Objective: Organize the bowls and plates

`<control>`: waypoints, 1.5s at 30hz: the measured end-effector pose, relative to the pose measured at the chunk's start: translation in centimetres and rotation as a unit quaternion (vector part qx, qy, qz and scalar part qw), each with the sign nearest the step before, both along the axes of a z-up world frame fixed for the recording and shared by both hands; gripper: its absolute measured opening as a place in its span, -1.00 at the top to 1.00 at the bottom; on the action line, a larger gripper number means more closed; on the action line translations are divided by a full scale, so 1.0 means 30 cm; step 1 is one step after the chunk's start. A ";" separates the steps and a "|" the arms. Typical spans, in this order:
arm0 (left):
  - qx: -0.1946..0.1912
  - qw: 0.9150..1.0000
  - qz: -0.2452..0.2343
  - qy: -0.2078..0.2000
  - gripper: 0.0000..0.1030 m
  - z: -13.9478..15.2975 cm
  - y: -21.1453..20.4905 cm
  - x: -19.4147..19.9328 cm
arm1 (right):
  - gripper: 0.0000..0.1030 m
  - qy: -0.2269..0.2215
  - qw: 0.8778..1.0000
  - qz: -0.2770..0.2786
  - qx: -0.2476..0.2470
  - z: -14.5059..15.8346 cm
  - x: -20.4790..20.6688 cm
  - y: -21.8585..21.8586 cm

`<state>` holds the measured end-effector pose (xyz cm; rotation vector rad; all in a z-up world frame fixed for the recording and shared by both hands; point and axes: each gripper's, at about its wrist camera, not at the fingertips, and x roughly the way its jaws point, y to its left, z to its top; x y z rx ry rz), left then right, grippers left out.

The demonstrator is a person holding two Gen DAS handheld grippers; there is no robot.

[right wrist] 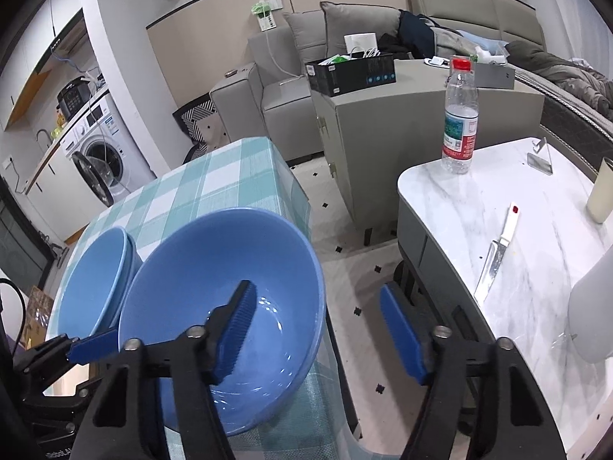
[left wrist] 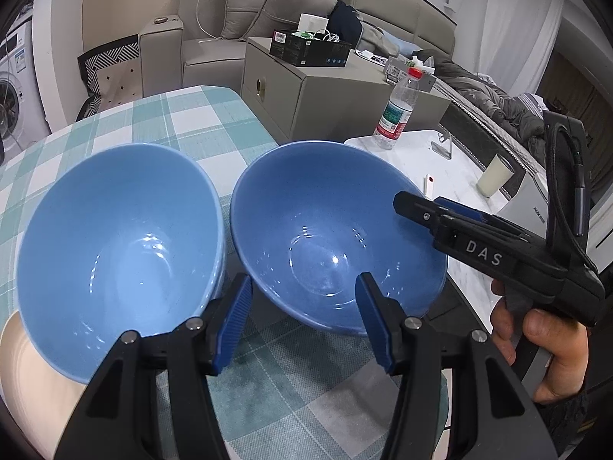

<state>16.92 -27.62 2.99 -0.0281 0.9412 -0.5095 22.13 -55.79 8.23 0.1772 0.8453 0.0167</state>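
Two blue bowls stand side by side on the checked tablecloth (left wrist: 161, 115). The left bowl (left wrist: 115, 237) is nested in another and partly covers a cream plate (left wrist: 27, 368). The right bowl (left wrist: 337, 230) (right wrist: 214, 299) sits by the table's right edge. My left gripper (left wrist: 304, 279) is open astride this bowl's near rim, one finger inside and one between the bowls, and its outer finger (right wrist: 92, 345) shows beside the bowl. My right gripper (right wrist: 317, 286) (left wrist: 421, 209) is open astride the bowl's right rim, its left pad inside, its right pad over the floor, neither pressing.
To the right stands a marble side table (right wrist: 544, 237) holding a water bottle (right wrist: 459, 115), a knife (right wrist: 494, 260) and a pale cup (left wrist: 494, 174). A grey cabinet (right wrist: 383, 145) is behind the floor gap. A hand (left wrist: 536, 345) grips the right tool.
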 end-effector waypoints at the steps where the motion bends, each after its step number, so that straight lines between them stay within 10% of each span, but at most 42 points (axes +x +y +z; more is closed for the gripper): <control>1: 0.001 1.000 -0.001 0.000 -0.08 0.000 -0.001 0.002 | -0.04 0.001 1.000 0.003 -0.004 -0.004 0.001 0.005; 9: 0.006 1.000 -0.007 -0.008 -0.08 -0.002 -0.010 -0.001 | 0.58 -0.006 1.000 0.015 -0.008 -0.012 0.001 0.019; 45: 0.029 0.999 -0.018 -0.028 -0.06 -0.017 -0.056 0.011 | 0.60 -0.015 0.999 0.028 -0.029 -0.007 -0.023 0.022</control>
